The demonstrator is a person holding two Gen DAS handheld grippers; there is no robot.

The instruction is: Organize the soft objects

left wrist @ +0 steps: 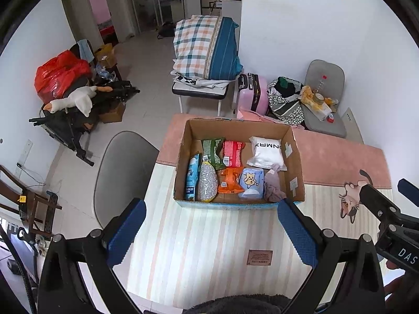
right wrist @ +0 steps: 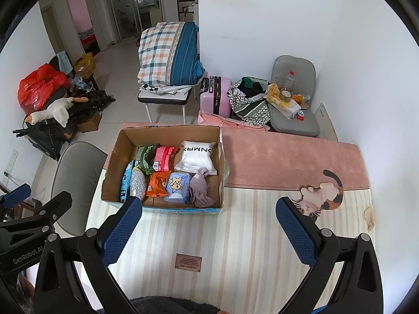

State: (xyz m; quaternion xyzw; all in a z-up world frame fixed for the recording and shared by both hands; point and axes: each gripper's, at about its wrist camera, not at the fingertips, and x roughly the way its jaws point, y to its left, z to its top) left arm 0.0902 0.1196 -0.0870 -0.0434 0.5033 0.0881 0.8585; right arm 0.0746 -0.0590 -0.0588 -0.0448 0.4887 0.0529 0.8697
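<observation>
Eight or so soft packets and a mauve cloth (right wrist: 200, 192) already lay inside the brown cardboard box (right wrist: 221, 157), at twelve o'clock from us. Our left gripper (left wrist: 210, 231) and right gripper (right wrist: 209, 231) hovered with fingers wide apart, empty; we judged little remained.

The white pouch (right wrist: 197, 158) in the cardboard box (right wrist: 112, 157) shows upside-down letters "NMAX", its first letters cut off. A brown tag (right wrist: 188, 262) on the striped mat reads "GREEN LIFE", also inverted. The left claw's body (right wrist: 25, 246) bears "GenRobot.A", and the right claw's body (left wrist: 400, 251) "DAS".
</observation>
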